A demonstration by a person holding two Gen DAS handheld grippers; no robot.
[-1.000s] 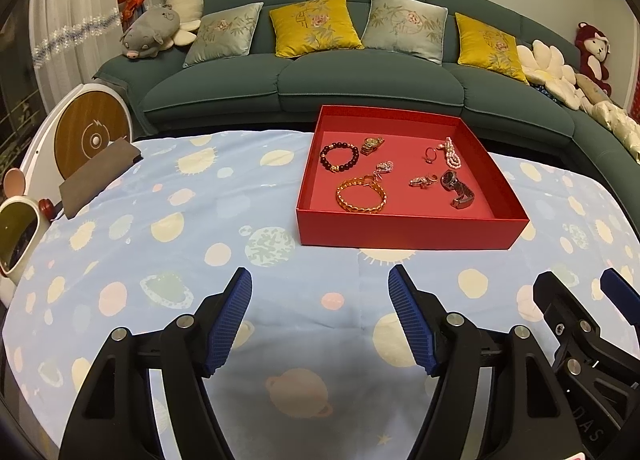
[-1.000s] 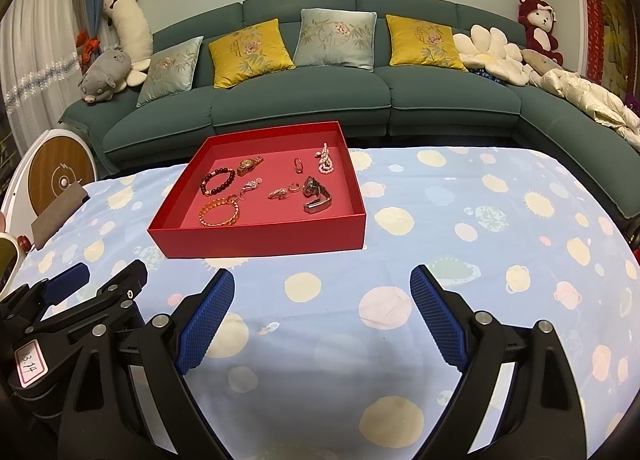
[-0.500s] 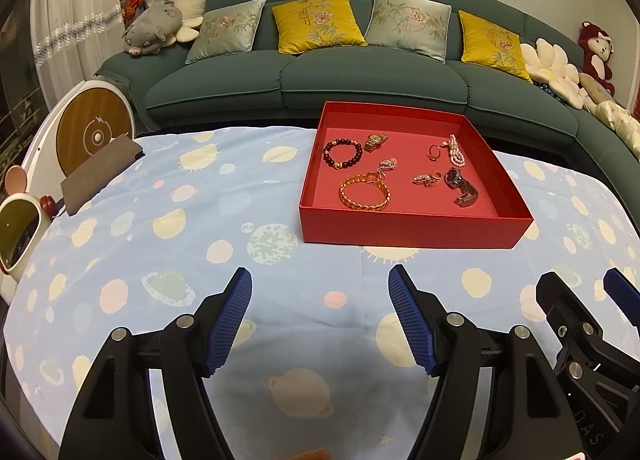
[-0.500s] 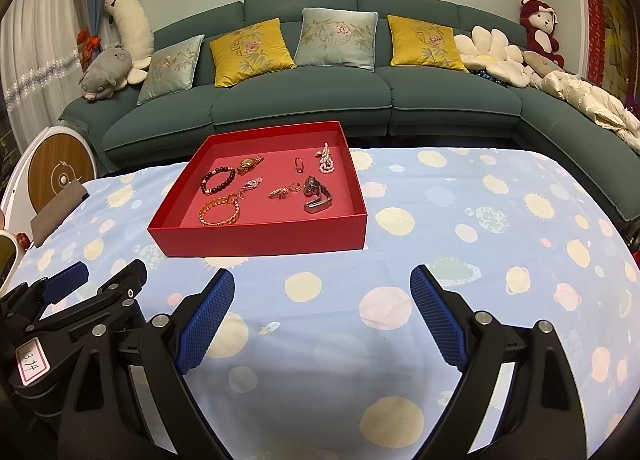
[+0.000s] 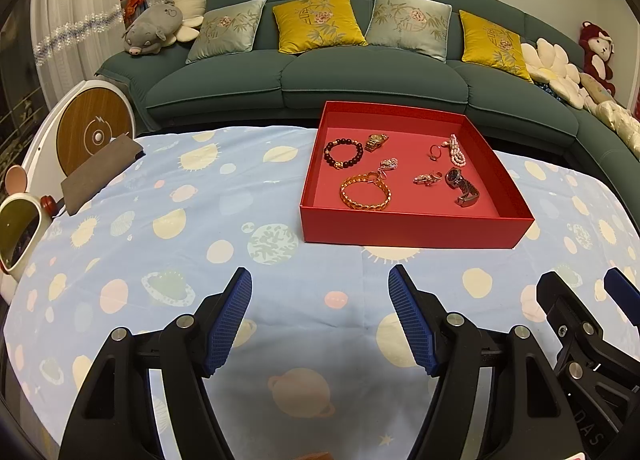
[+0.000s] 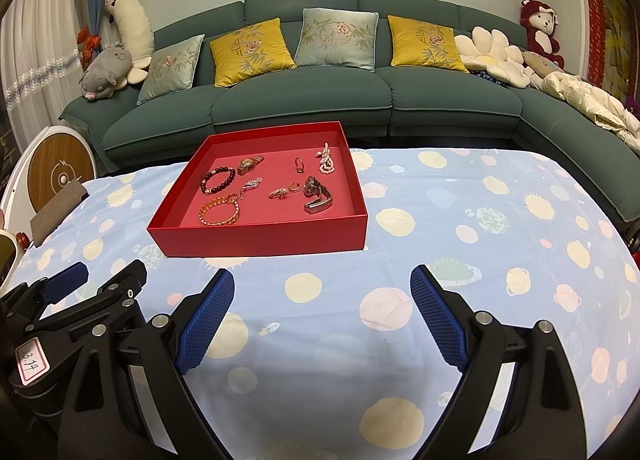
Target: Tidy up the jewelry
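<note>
A: Left wrist view: we see our left gripper (image 5: 320,320) at the bottom of the frame, jaws apart, nothing between them, over the planet-print tablecloth (image 5: 192,228).

B: And the red tray (image 5: 416,230) sits right of centre, holding a gold chain bracelet (image 5: 365,193), a dark bead bracelet (image 5: 343,153) and a dark watch (image 5: 462,187).

A: In the right wrist view we find our right gripper (image 6: 322,322) low in the frame, jaws wide apart and empty, the tray (image 6: 260,238) left of centre, the green sofa (image 6: 300,104) across the top.
</note>
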